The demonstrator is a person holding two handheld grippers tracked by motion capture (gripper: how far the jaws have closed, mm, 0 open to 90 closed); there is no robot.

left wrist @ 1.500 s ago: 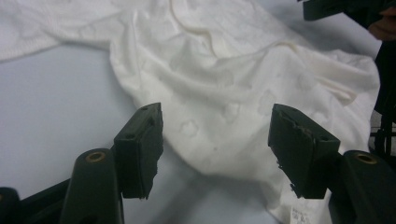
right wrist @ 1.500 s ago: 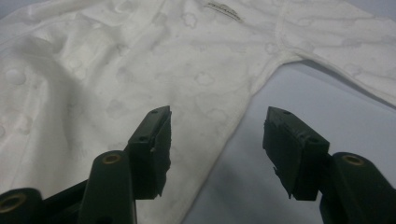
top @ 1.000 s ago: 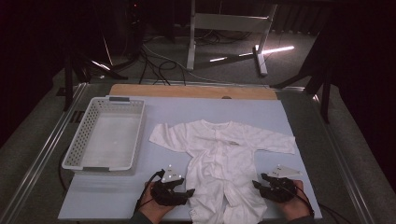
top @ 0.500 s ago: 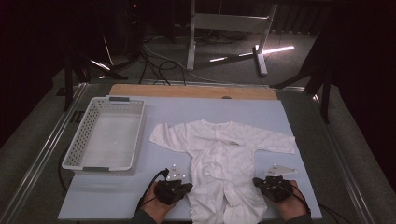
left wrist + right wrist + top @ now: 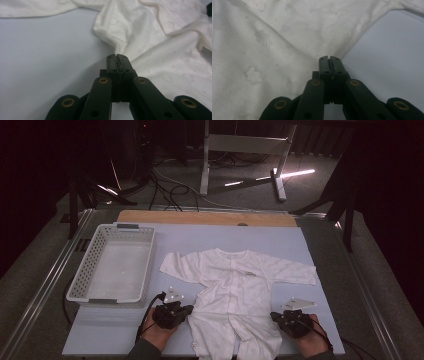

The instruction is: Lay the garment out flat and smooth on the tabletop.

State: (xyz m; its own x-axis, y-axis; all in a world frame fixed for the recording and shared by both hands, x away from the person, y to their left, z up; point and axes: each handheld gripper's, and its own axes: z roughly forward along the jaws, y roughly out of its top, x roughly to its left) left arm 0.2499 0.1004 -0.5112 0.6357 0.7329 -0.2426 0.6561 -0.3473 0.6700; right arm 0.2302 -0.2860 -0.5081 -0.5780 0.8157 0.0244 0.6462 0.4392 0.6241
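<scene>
Romper: a white baby romper [image 5: 239,295] lies flat, front up, on the pale board [image 5: 200,237] of the bench, to the right of the white basket [image 5: 112,265]; sleeves spread, legs toward the person.
Left gripper: the left gripper [image 5: 189,309] sits at the romper's left edge, at the waist, below the basket's near right corner. Its jaws have just been closing and are now clenched on a fold of the cloth, as the left gripper view [image 5: 117,58] shows.
Right gripper: the right gripper [image 5: 274,316] is at the romper's right edge, at the same height. Its jaws too have just been closing and now pinch the fabric edge [image 5: 329,59].
Change: a second ago both grippers lay just beside the romper with jaws parted; the left one has since edged inward.
Basket: apart from the romper.
</scene>
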